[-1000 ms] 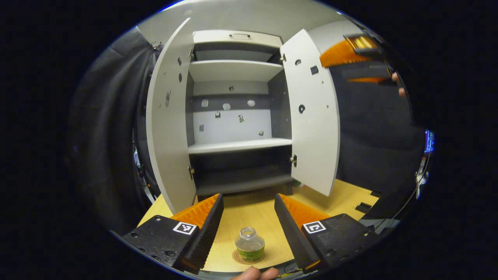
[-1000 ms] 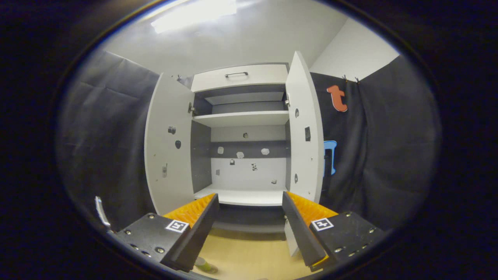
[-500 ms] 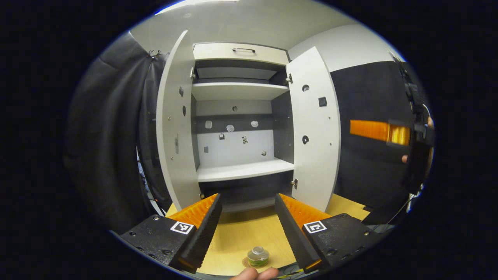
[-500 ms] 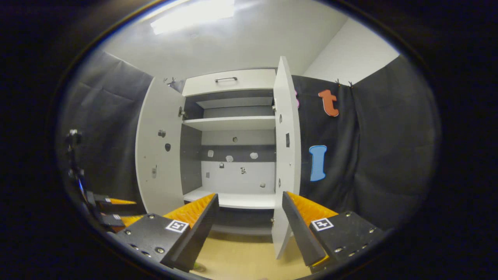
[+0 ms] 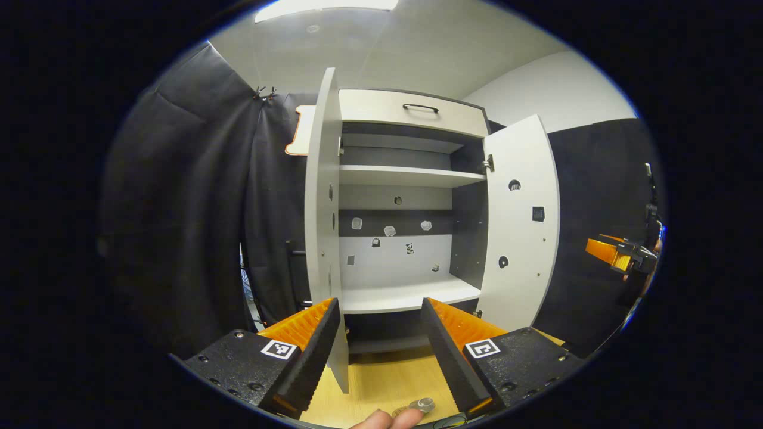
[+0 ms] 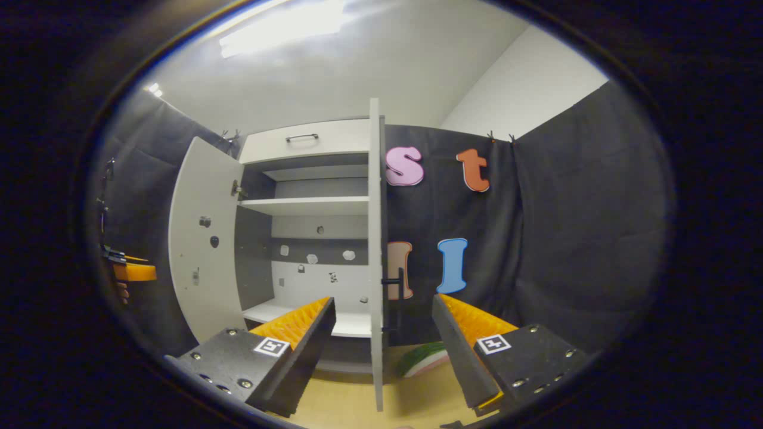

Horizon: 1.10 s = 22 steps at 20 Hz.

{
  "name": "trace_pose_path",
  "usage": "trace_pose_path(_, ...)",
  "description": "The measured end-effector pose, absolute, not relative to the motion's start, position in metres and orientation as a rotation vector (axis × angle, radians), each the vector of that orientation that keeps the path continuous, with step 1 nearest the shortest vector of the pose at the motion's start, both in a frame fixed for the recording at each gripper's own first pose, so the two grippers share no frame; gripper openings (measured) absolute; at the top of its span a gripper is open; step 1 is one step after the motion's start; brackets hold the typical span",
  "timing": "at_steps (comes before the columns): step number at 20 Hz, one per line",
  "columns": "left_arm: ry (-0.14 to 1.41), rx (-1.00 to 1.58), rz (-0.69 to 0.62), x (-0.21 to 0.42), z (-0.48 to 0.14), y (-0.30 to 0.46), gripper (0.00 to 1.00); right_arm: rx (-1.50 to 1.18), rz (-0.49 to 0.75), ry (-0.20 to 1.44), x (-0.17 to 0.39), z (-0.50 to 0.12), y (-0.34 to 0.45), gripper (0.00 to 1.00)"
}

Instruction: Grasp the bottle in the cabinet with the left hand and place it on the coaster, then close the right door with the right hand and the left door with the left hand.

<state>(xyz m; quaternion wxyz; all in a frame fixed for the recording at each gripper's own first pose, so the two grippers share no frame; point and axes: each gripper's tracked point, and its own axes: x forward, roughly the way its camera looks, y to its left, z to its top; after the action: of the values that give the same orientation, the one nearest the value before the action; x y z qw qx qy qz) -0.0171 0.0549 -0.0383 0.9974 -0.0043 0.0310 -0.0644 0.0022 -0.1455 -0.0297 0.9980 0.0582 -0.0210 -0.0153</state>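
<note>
both claws gape empty, bottle (image 5: 425,404) (just its cap) cut off at the edge.

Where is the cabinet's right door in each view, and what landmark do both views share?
Left gripper view: the right door stands right of centre, open, inner face showing.
Right gripper view: the right door runs down the centre, seen edge-on.
Shared landmark: the drawer handle at the cabinet's top.

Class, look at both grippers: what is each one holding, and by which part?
Nothing. The left gripper and right gripper both stand open with no object between the fingers.
</note>
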Motion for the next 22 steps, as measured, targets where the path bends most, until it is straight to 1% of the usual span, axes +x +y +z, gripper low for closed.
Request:
trace_pose_path(2, 0.065, -0.030, -0.084, -0.016, -0.032, 0.074, 0.92, 0.129, -0.065, -0.032, 0.019, -0.032, -0.179, 0.97)
trace_pose_path(3, 0.059, -0.042, -0.073, -0.017, -0.028, 0.080, 0.92, 0.128, -0.088, -0.032, 0.028, -0.033, -0.199, 0.99)
trace_pose_path(4, 0.057, -0.046, -0.072, -0.019, -0.025, 0.083, 0.96, 0.126, -0.101, -0.037, 0.038, -0.034, -0.215, 0.98)
trace_pose_path(6, 0.035, -0.030, -0.061, -0.024, -0.021, 0.093, 0.96, 0.082, -0.110, -0.016, 0.057, -0.045, -0.242, 0.97)
trace_pose_path(7, 0.027, -0.011, -0.059, -0.026, -0.019, 0.097, 0.96, 0.049, -0.123, -0.002, 0.066, -0.051, -0.256, 0.98)
trace_pose_path(8, 0.016, 0.007, -0.058, -0.028, -0.017, 0.099, 0.92, 0.025, -0.131, 0.010, 0.075, -0.057, -0.268, 0.98)
trace_pose_path(10, -0.010, 0.022, -0.074, -0.030, -0.013, 0.096, 0.92, 0.032, -0.116, 0.027, 0.090, -0.067, -0.279, 0.98)
trace_pose_path(11, -0.016, 0.021, -0.078, -0.028, -0.015, 0.095, 0.96, 0.050, -0.103, 0.033, 0.098, -0.072, -0.283, 0.99)
trace_pose_path(13, -0.016, 0.017, -0.068, -0.029, -0.018, 0.095, 0.96, 0.086, -0.097, 0.061, 0.112, -0.089, -0.295, 0.98)
trace_pose_path(15, -0.014, 0.010, -0.067, -0.030, -0.019, 0.093, 0.96, 0.124, -0.099, 0.095, 0.127, -0.102, -0.296, 0.99)
trace_pose_path(16, -0.003, 0.013, -0.069, -0.032, -0.023, 0.093, 0.96, 0.145, -0.084, 0.110, 0.131, -0.107, -0.288, 0.97)
trace_pose_path(18, 0.019, 0.000, -0.054, -0.031, -0.026, 0.098, 0.96, 0.182, -0.026, 0.116, 0.141, -0.107, -0.260, 0.97)
trace_pose_path(19, 0.020, -0.014, -0.071, -0.031, -0.027, 0.097, 0.96, 0.181, 0.000, 0.112, 0.145, -0.104, -0.246, 1.00)
trace_pose_path(20, 0.013, -0.032, -0.085, -0.032, -0.026, 0.093, 0.93, 0.165, 0.022, 0.109, 0.147, -0.103, -0.232, 0.96)
trace_pose_path(21, 0.001, -0.048, -0.092, -0.033, -0.023, 0.093, 0.93, 0.139, 0.038, 0.113, 0.151, -0.103, -0.219, 1.00)
trace_pose_path(22, -0.014, -0.061, -0.095, -0.035, -0.020, 0.093, 0.96, 0.119, 0.075, 0.126, 0.154, -0.105, -0.198, 0.96)
